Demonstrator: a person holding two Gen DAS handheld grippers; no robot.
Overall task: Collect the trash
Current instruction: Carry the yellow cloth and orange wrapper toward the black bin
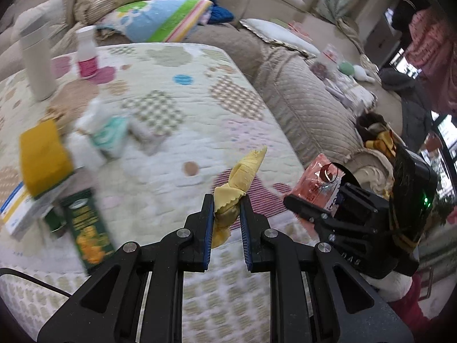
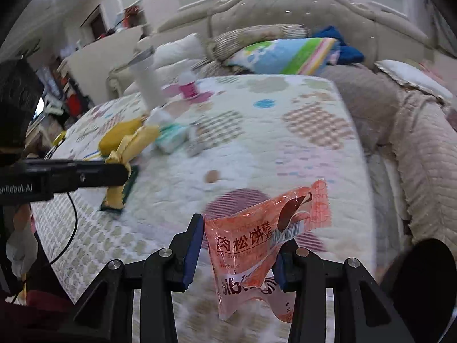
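My left gripper [image 1: 227, 210] is shut on a crumpled yellow wrapper [image 1: 238, 183] and holds it above the quilted table cover [image 1: 177, 108]. In the right wrist view the same wrapper [image 2: 130, 145] hangs from the left gripper [image 2: 114, 171] at the left. My right gripper [image 2: 237, 245] has its jaws well apart; an orange snack wrapper [image 2: 265, 237] hangs between them, against the right finger. The orange wrapper [image 1: 317, 183] and right gripper [image 1: 311, 208] also show in the left wrist view at the right.
On the cover lie a tissue pack [image 1: 110, 135], a yellow pouch [image 1: 42, 154], a green box [image 1: 85, 228], a white box [image 1: 17, 211], a tall white tumbler [image 1: 35, 57] and a pink-labelled bottle [image 1: 87, 53]. A beige sofa [image 1: 308, 105] with cushions surrounds it.
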